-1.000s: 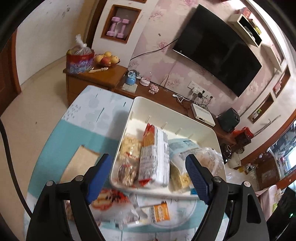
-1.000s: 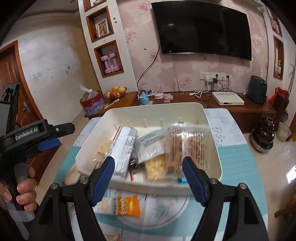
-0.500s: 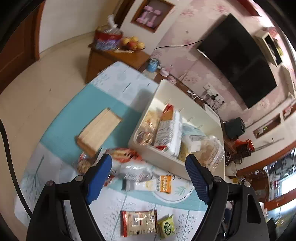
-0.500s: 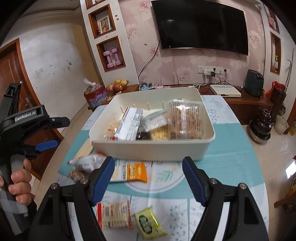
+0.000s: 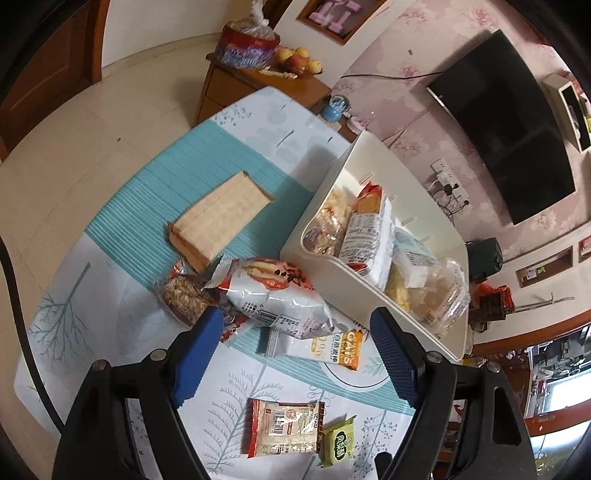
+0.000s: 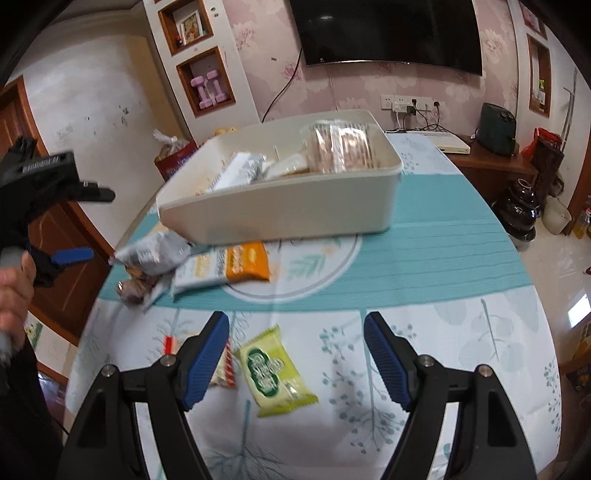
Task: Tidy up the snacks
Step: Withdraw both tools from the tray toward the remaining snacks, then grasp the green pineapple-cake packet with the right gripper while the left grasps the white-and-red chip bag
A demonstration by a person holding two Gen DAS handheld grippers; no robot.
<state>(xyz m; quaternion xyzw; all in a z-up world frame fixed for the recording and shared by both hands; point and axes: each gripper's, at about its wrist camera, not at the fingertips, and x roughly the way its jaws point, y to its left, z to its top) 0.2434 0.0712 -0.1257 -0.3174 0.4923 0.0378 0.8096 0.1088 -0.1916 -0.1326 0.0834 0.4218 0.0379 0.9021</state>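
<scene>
A cream bin (image 5: 373,284) (image 6: 280,218) holding several snack bags stands on the table. Loose snacks lie in front of it: a silver-and-red bag (image 5: 273,295) (image 6: 155,253), an orange-and-white oat packet (image 5: 338,349) (image 6: 229,267), a round cake pack (image 5: 183,295), a flat tan cracker pack (image 5: 221,216), a red-edged packet (image 5: 284,426) and a small green packet (image 5: 338,441) (image 6: 275,371). My left gripper (image 5: 295,354) hangs open above the silver bag and the oat packet. Over the green packet my right gripper (image 6: 295,354) stands open, holding nothing.
The table (image 6: 443,332) wears a teal and white leaf-print cloth; its round edge drops to a tiled floor (image 5: 74,122). A wooden cabinet (image 5: 251,85) with fruit, a television (image 6: 384,33) and a dark pot stand (image 6: 521,210) lie beyond. A hand (image 6: 14,291) holds the left tool.
Both grippers drew back from the bin and sank toward the table's near side. Loose snacks in front of the bin came into view. Jaws stayed equally wide.
</scene>
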